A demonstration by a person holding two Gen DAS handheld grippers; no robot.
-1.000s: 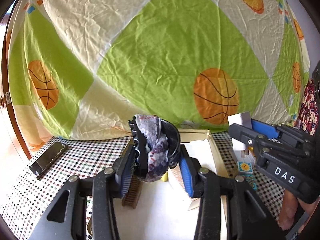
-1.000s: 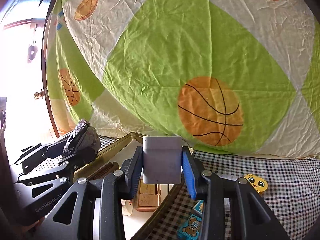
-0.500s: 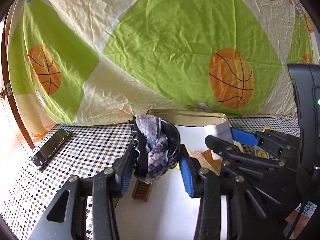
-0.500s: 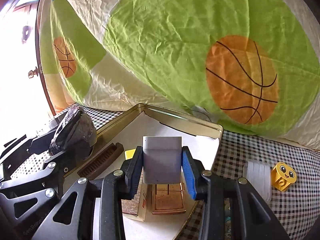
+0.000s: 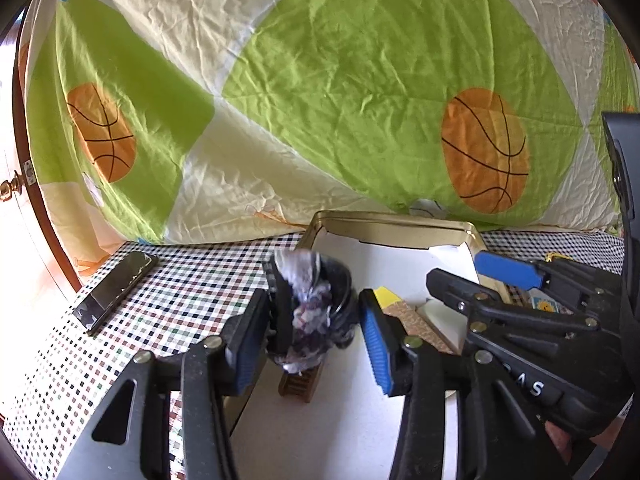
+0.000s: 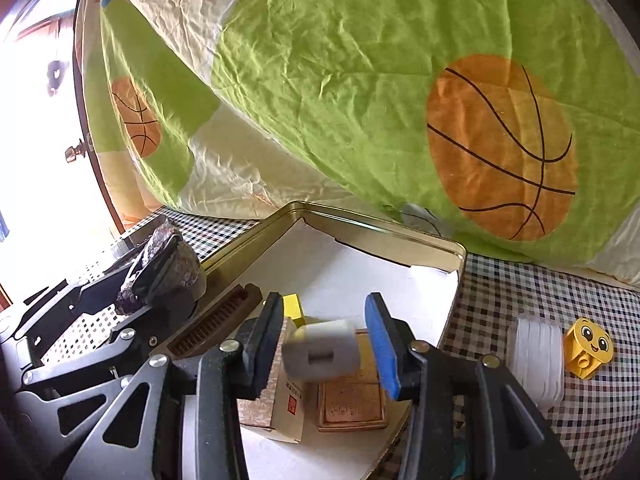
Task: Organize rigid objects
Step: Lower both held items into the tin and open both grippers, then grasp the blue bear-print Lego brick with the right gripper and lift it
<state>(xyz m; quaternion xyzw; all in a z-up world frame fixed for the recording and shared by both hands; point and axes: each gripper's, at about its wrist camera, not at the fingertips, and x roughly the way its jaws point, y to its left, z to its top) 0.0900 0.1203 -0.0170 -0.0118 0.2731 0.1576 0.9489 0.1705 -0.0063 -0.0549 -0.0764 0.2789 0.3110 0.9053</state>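
**Grippers parted over the gold tin**

Jaws of both grippers stand wide above the tin, a shallow gold tray lined in white on the checked tablecloth. The left gripper is angled down at the tin's near left edge; between its spread fingers sits the dark, purple-speckled geode, blurred, close against the left finger and clear of the blue pad on the right one. A brown ridged bar lies just beneath it.

The right gripper points down into the tin from the right side. The white block is tilted and blurred in the gap, touching neither pad. Under it lie a patterned box and a brown carved tile. On the cloth to the right, a white roll stands just beside a yellow smiley toy.
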